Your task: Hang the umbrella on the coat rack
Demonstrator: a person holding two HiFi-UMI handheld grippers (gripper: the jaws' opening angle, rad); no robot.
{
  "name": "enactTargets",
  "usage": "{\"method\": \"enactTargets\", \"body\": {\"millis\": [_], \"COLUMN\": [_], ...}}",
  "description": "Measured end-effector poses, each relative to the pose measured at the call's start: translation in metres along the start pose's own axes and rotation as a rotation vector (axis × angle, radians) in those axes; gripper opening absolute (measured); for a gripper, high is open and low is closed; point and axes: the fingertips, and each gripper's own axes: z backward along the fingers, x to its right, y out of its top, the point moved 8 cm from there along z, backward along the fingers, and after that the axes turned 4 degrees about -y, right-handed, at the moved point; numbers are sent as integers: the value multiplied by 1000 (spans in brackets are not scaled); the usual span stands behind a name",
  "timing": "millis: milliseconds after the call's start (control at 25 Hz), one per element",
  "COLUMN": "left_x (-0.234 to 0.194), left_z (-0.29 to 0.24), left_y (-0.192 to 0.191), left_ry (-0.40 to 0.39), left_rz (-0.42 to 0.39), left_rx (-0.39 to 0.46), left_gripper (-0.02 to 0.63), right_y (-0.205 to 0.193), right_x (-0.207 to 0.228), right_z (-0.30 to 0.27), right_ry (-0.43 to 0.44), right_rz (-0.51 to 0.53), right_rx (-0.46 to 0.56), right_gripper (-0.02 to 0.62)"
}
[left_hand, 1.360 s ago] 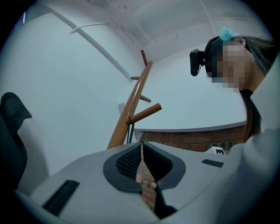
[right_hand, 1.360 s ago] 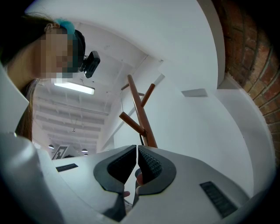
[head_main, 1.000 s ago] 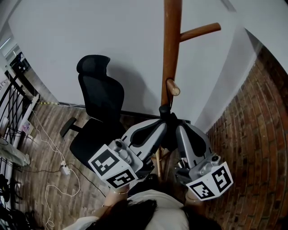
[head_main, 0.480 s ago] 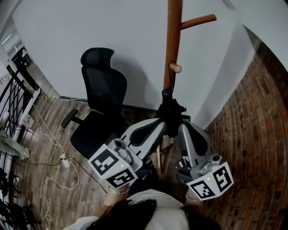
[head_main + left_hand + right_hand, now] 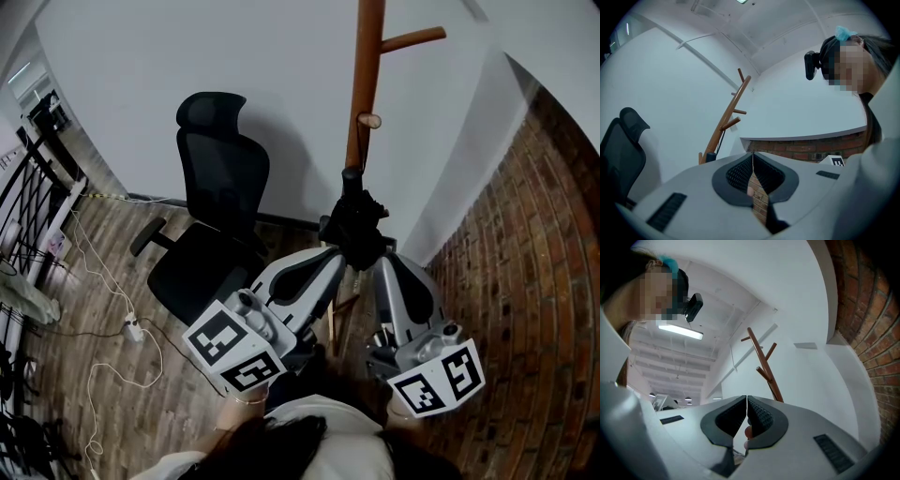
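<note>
Black umbrella (image 5: 356,223) is up in the air b/w your two tool tips, right in front of the coat rack (image 5: 366,66) pole. The short peg (image 5: 367,120) is at 12 o'clock from it, not touching. Your left gripper (image 5: 336,251) and right gripper (image 5: 375,261) both have jaws pinched together, tips meeting, on the umbrella. Prob a thin strap or loop, can't tell which. So imo you're in the lift/approach step, nothing hooked yet. Next: raise toward 12, get the loop over the peg tip, then let go. Office chair (image 5: 211,178) at 10 is well apart.
</note>
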Motion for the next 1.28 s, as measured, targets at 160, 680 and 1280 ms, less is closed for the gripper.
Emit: {"method": "enactTargets", "body": {"millis": [160, 680, 1280], "left_x": [7, 23, 23], "left_z": [7, 19, 24], "left_y": [-2, -13, -10], "left_ry": [2, -14, -32], "left_rz": [1, -4, -12], "left_rx": [1, -21, -20], "left_gripper": [12, 12, 12], "right_y": [-1, -11, -12], "right_x": [-5, -15, -23], "right_z": [8, 29, 30], "right_ry": [-6, -39, -36], "right_rz": [8, 23, 22], "right_rx": [-5, -30, -26], "right_gripper": [37, 37, 37]}}
